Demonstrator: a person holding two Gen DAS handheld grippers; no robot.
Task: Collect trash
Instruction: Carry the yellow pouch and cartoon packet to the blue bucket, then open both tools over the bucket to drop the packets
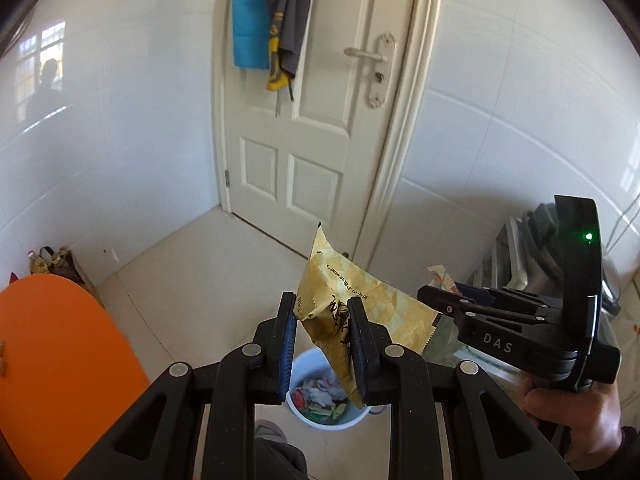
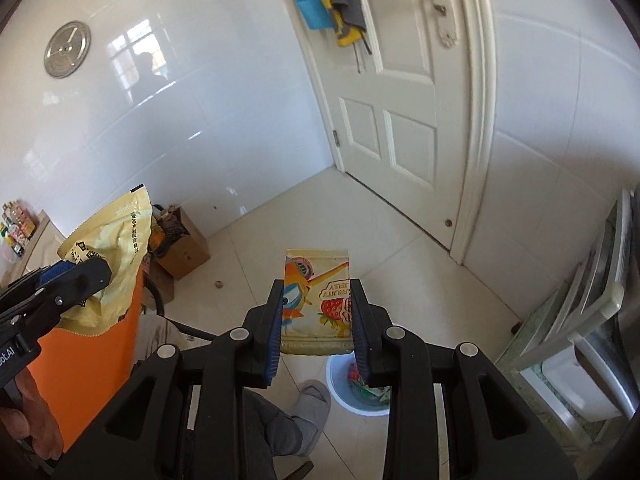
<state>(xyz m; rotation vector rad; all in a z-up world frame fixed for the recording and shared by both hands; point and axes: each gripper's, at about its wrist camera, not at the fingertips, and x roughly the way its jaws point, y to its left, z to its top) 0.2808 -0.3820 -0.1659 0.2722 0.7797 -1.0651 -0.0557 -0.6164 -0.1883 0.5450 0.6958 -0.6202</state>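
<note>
**Two wrappers held up over the bin**

Above the white bucket (image 1: 326,400) on the tiled floor, both pieces of trash hang in the air, each pinched in its own tool. The left gripper (image 1: 322,344) is clamped on a crumpled yellow-brown wrapper (image 1: 340,300), its creased body bunched between the blue pads and one torn corner sticking upward. The right gripper (image 2: 316,320) is closed on a flat jelly packet (image 2: 316,292), pale yellow with a cartoon plane and a strawberry printed on it; the pads press its two side edges, so it stays spread like a card.

Both tools tilt downward towards the bucket, which already holds mixed scraps. I'd judge the wrappers are carried high and apart so neither snags the other before the drop.

An orange table (image 1: 60,360) stands just beside the bucket, on its left in both views. A slippered foot (image 2: 314,400) rests near the bucket's rim. Beyond, a cardboard box (image 2: 184,250) sits against the tiled wall, well apart, and a white door (image 1: 312,120) closes the corner.
</note>
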